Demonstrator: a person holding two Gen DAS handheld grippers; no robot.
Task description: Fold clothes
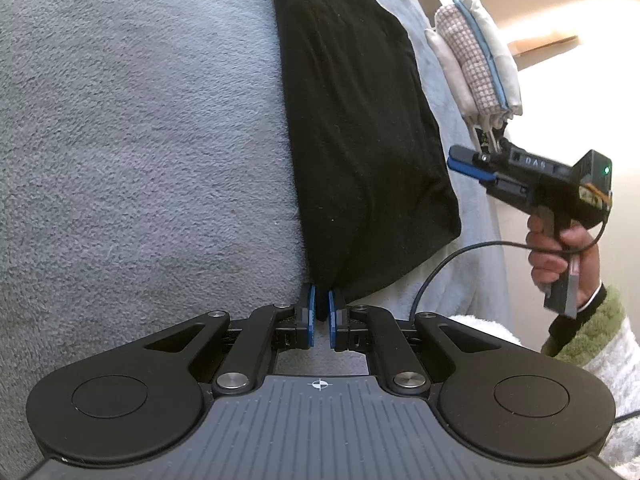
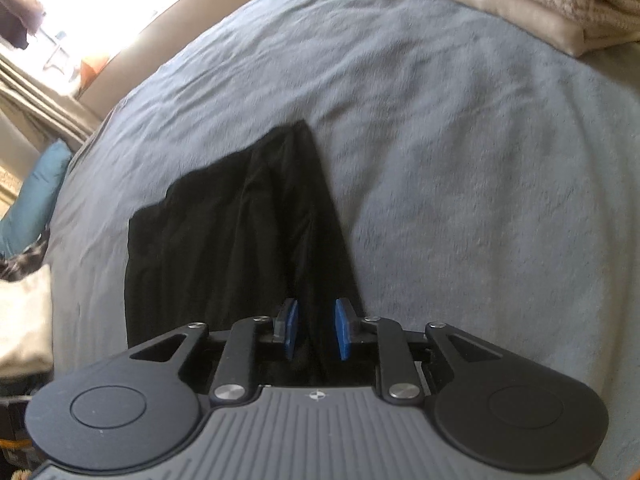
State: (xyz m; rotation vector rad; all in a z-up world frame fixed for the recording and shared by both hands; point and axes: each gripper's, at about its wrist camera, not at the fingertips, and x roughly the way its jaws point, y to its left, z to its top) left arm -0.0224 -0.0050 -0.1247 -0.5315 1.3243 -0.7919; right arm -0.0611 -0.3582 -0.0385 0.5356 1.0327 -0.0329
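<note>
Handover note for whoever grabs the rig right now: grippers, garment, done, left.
Left gripper: shut, pinching a corner of the black garment.
Right gripper: open, nothing clamped, over the garment's near end.
Garment: folded into a long strip, lying flat on the grey blanket.
Done: folded clothes stack sits at the blanket's far edge.
Left: probably fold the strip shorter, then add it to the stack.
</note>
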